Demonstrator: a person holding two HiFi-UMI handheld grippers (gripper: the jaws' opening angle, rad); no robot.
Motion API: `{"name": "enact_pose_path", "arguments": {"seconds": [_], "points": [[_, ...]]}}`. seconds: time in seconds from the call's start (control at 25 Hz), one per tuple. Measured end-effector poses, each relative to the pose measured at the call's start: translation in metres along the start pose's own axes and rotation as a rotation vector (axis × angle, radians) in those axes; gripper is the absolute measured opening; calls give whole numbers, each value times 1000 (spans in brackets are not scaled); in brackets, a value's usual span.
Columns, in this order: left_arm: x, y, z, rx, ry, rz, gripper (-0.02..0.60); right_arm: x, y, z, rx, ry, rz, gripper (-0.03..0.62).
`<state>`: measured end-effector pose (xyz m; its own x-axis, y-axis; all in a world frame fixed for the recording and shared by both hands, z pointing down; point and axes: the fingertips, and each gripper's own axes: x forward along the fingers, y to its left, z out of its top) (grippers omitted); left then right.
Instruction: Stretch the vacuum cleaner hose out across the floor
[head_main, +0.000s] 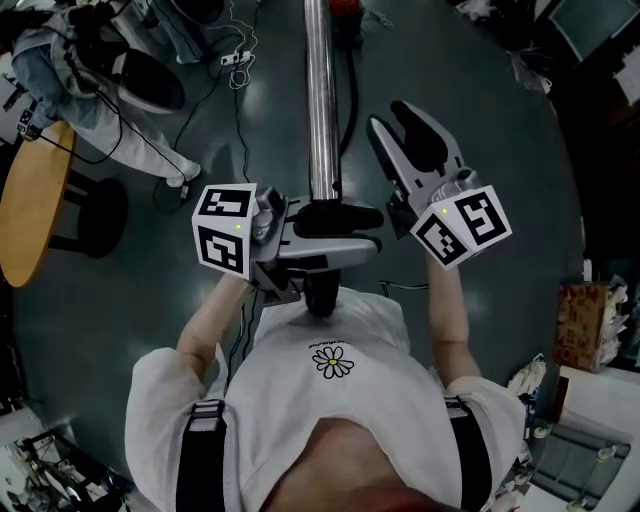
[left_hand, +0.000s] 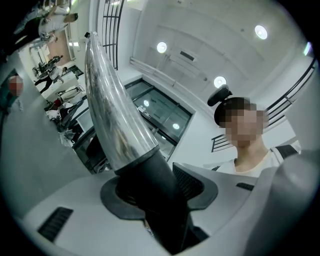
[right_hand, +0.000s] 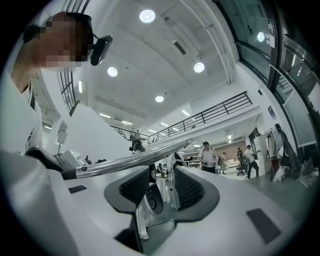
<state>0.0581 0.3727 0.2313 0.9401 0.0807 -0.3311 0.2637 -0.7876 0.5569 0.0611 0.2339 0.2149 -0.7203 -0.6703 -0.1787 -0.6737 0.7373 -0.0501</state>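
The vacuum's chrome tube (head_main: 321, 100) runs away from me across the dark floor toward the red body (head_main: 345, 8). It ends near me in a black handle (head_main: 338, 215), and a thin black hose (head_main: 352, 95) curves beside it. My left gripper (head_main: 345, 232) is shut on that handle. In the left gripper view the black handle (left_hand: 160, 185) fills the gap between the jaws and the chrome tube (left_hand: 107, 100) rises from it. My right gripper (head_main: 420, 150) hovers open and empty to the right of the tube. In the right gripper view the tube (right_hand: 135, 159) passes beyond the jaws of the right gripper (right_hand: 160, 192).
A person (head_main: 90, 90) is at the upper left beside a round wooden table (head_main: 30, 200) and a black stool (head_main: 95, 215). Cables and a power strip (head_main: 236, 58) lie on the floor left of the tube. Boxes (head_main: 585, 325) stand at the right.
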Motion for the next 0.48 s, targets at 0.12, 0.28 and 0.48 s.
{"name": "enact_pose_path", "arguments": {"seconds": [0.12, 0.28, 0.48], "points": [[1, 1, -1, 1, 5, -4, 164, 1, -1, 0, 8, -3, 5, 173], [4, 2, 1, -4, 4, -8, 164, 0, -1, 3, -4, -2, 7, 173], [7, 9, 4, -30, -17, 5, 164, -4, -9, 4, -19, 11, -17, 172]]}}
